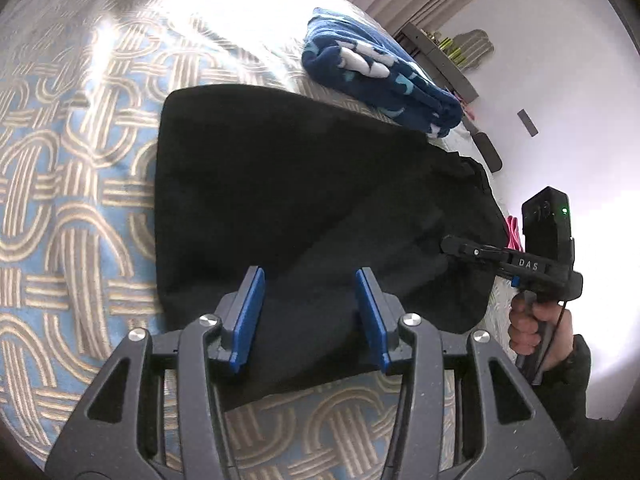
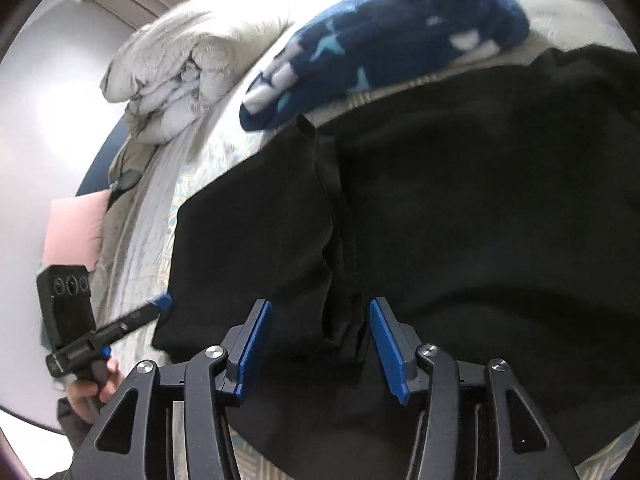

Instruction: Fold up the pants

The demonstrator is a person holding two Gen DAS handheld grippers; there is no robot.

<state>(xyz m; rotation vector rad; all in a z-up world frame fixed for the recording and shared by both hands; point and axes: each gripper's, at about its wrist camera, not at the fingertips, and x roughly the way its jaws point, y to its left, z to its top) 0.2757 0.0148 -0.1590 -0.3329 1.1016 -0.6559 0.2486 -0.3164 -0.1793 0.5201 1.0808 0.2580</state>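
Observation:
Black pants point(image 1: 288, 184) lie folded over on the patterned bedspread point(image 1: 72, 184); they fill the right wrist view point(image 2: 460, 200) too. My left gripper point(image 1: 310, 300) is open, its blue pads above the near edge of the pants, holding nothing. My right gripper point(image 2: 318, 328) is open over a fold seam in the pants, holding nothing. It shows at the right of the left wrist view point(image 1: 450, 245), its tip at the pants' edge. My left gripper shows at the left of the right wrist view point(image 2: 162, 302), tip at the pants' corner.
A folded dark blue blanket with white and light blue shapes point(image 1: 380, 76) lies beyond the pants, also in the right wrist view point(image 2: 384, 36). A bunched cream duvet point(image 2: 188, 64) sits at the bed's far end. A pink cushion point(image 2: 76, 228) lies beside the bed.

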